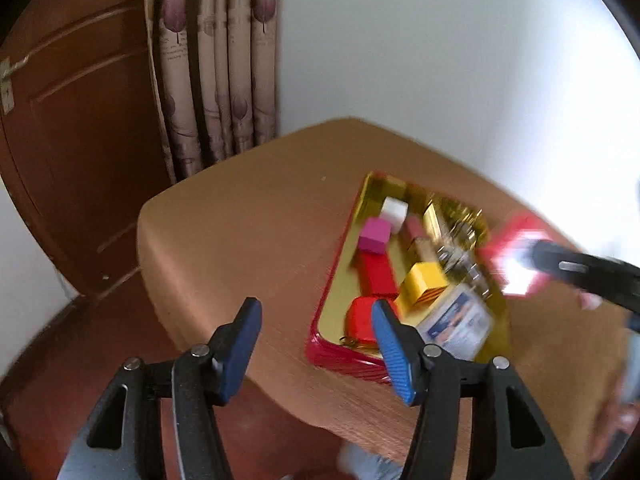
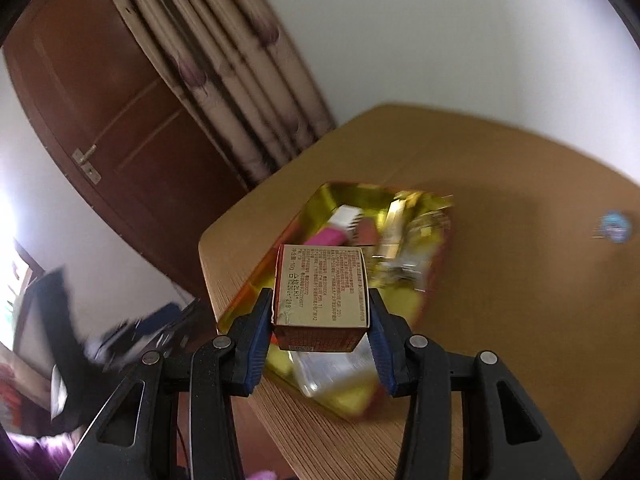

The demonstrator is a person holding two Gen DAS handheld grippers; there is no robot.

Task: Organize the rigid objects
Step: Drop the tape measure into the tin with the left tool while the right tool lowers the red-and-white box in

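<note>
Printed box [image 2: 320, 292] clamped in right gripper [image 2: 320, 320] — left gripper [image 1: 316, 344] spread, empty.

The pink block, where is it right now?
In the left wrist view the pink block lies inside the gold tray, between the white block behind it and the red block in front.

**Corner of a bright room**

I'm looking at a light wooden table [image 1: 248, 216] against a plain white wall [image 1: 440, 40]. Patterned beige curtains [image 1: 216, 80] hang in the corner beside a dark brown door [image 2: 120, 112]. Reddish floor [image 1: 80, 344] below.
</note>
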